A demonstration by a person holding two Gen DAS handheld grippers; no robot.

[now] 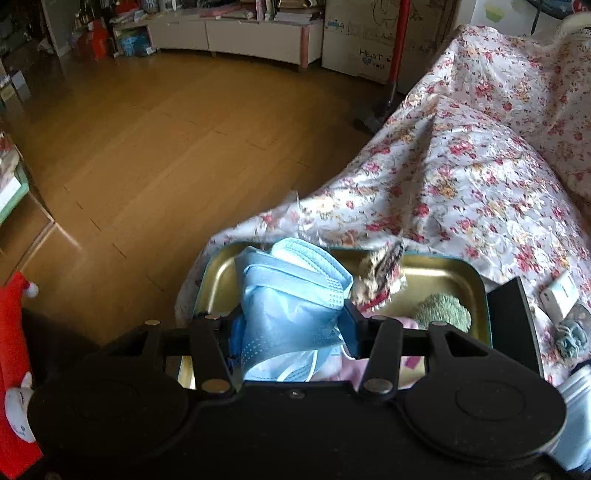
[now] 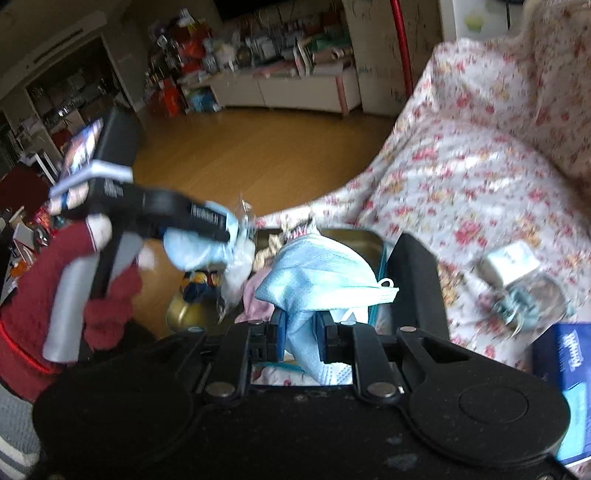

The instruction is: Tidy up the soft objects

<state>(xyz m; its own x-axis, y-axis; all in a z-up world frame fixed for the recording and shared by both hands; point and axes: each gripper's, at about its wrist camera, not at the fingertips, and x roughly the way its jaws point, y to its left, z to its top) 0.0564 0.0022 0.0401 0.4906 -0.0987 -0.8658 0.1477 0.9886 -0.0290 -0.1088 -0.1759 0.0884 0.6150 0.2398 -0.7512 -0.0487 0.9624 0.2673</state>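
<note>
Masks are what you hold in both hands: your left gripper (image 1: 291,325) is clamped on a bundle of blue face masks (image 1: 291,295), and your right gripper (image 2: 301,334) is closed tight on another folded stack of blue masks (image 2: 325,284). Both bundles hang over a gold-coloured metal tin (image 1: 443,273) with a teal rim, which sits on a sofa draped in a white floral cover (image 1: 461,166). Inside the tin you can see a patterned fabric piece (image 1: 380,275), a green fuzzy item (image 1: 443,312) and something pink (image 1: 402,325). To the right of the tin, on the cover, lie a small white box (image 1: 559,295) and a grey-green knotted thing (image 1: 572,339). Beyond the sofa stretches a bare wooden floor (image 1: 166,147), with low white cabinets (image 1: 236,33) stacked with clutter along the far wall and a red pole (image 1: 399,48) leaning nearby. In the right wrist view, your left sleeve is dark red (image 2: 40,295); that frame is blurred.
</note>
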